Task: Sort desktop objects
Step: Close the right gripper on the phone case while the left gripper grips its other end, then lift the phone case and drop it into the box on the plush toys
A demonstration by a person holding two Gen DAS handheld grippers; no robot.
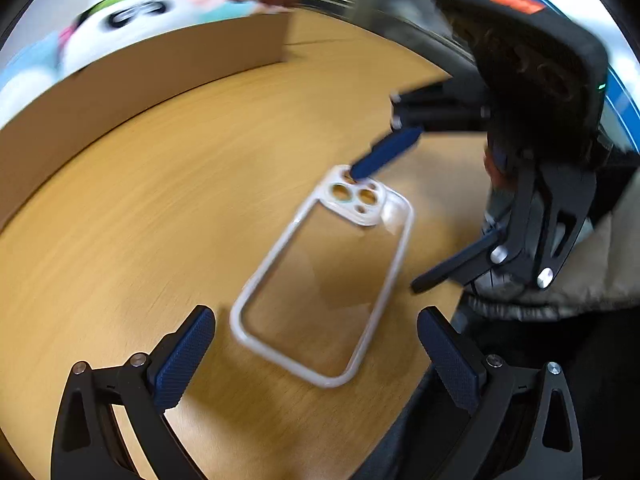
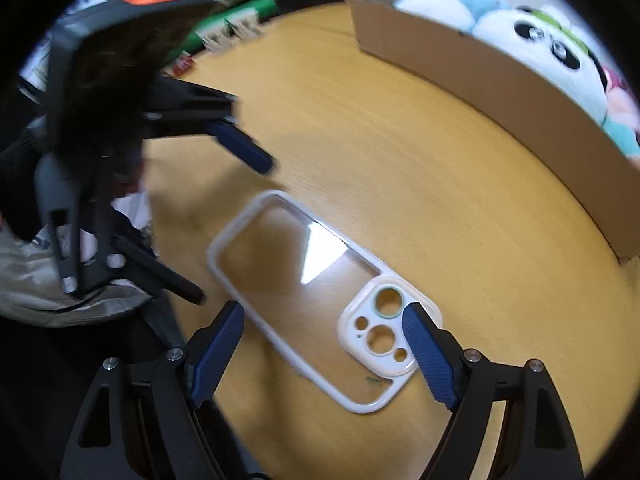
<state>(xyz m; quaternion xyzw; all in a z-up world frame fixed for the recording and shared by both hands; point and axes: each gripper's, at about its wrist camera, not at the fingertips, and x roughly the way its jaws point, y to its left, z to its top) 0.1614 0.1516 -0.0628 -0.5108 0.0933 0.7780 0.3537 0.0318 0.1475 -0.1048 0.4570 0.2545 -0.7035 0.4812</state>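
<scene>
left gripper [image 1: 316,344]: fingers spread wide, empty, hovering at the case's plain end
phone case [image 1: 324,276]: clear, white rim, flat on wooden table [image 1: 140,220], between both grippers
right gripper [image 2: 323,344]: fingers spread, straddling the camera-cutout end
cardboard box [image 2: 500,92]: far edge, plush toys [image 2: 548,48] behind

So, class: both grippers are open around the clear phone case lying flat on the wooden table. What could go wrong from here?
1. The phone case lies flat on the table, so closing jaws may slide over its thin rim.
2. The right gripper and left gripper approach from opposite ends and could collide or push the case away.
3. The cardboard box holds plush toys, perhaps leaving little room.
</scene>
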